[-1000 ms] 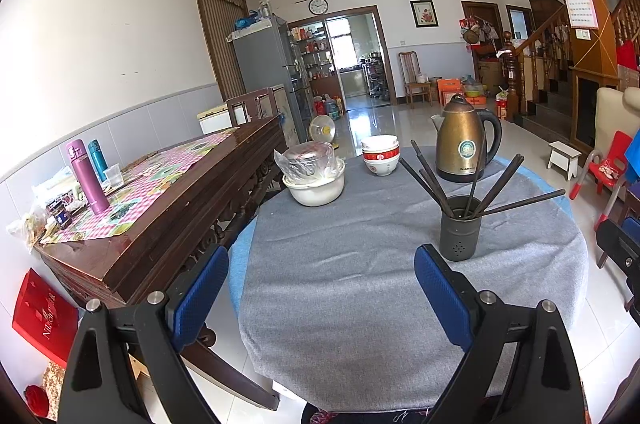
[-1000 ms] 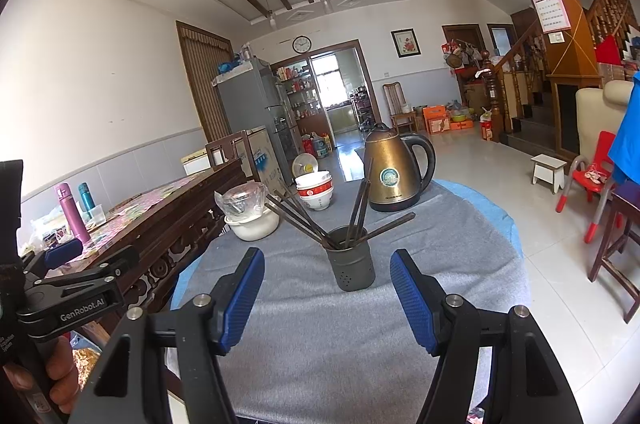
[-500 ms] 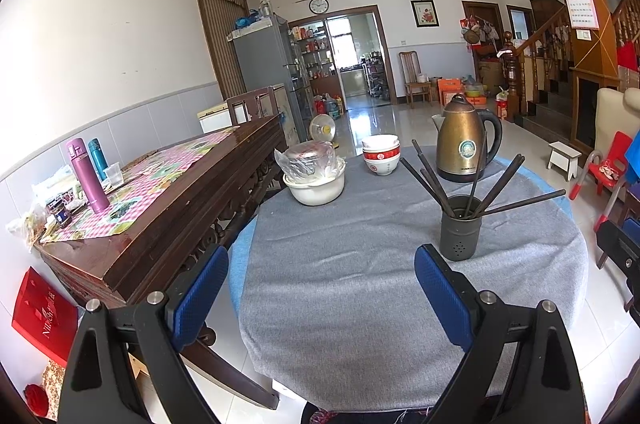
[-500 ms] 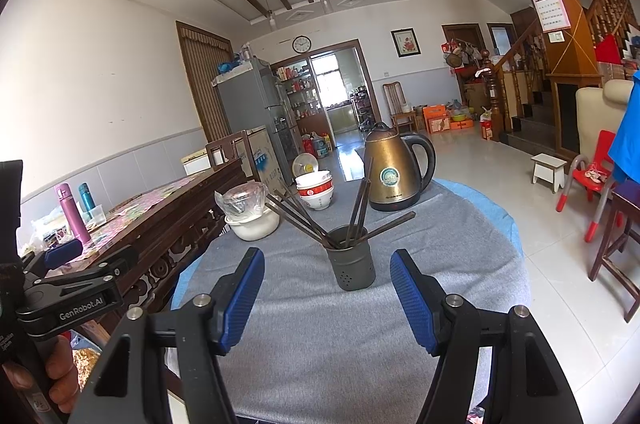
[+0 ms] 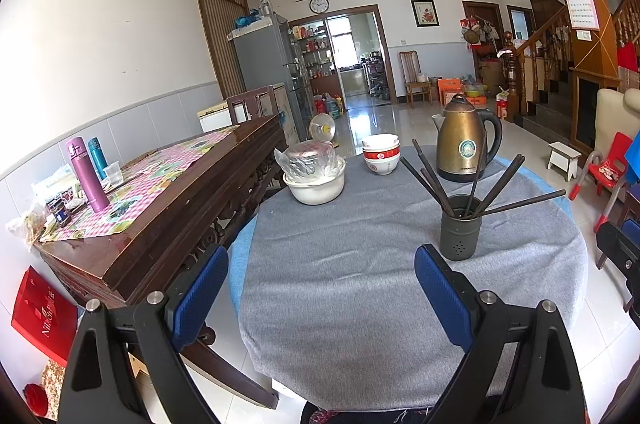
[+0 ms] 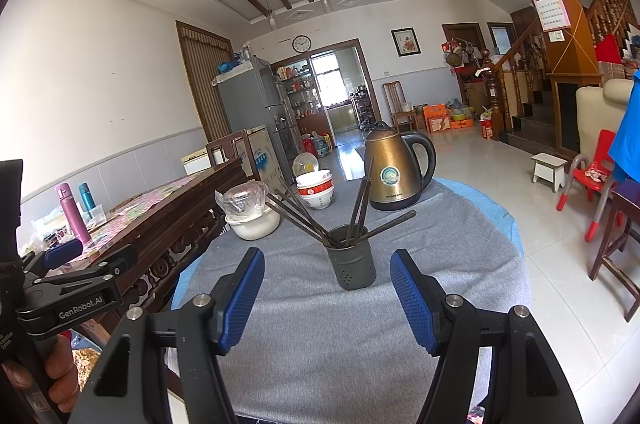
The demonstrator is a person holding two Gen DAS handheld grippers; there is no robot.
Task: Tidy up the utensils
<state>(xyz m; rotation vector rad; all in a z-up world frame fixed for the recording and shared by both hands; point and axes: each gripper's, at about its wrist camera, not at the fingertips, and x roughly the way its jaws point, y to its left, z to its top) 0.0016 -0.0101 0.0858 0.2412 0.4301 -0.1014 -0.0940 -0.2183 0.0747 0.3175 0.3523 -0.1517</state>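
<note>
A dark grey holder (image 5: 460, 227) stands on the round table with the grey cloth (image 5: 340, 284). Several dark chopsticks (image 5: 500, 184) fan out of it. It also shows in the right wrist view (image 6: 352, 258), with the chopsticks (image 6: 304, 220) in it. My left gripper (image 5: 320, 288) is open and empty, held over the table's near edge, left of the holder. My right gripper (image 6: 327, 292) is open and empty, just short of the holder, which sits between its blue pads (image 6: 412, 300).
A bronze kettle (image 5: 464, 144), stacked red-and-white bowls (image 5: 381, 154) and a white pot with a bagged lid (image 5: 314, 176) stand at the table's far side. A dark wooden sideboard (image 5: 168, 208) runs along the left. The left gripper's body (image 6: 68, 288) shows at left.
</note>
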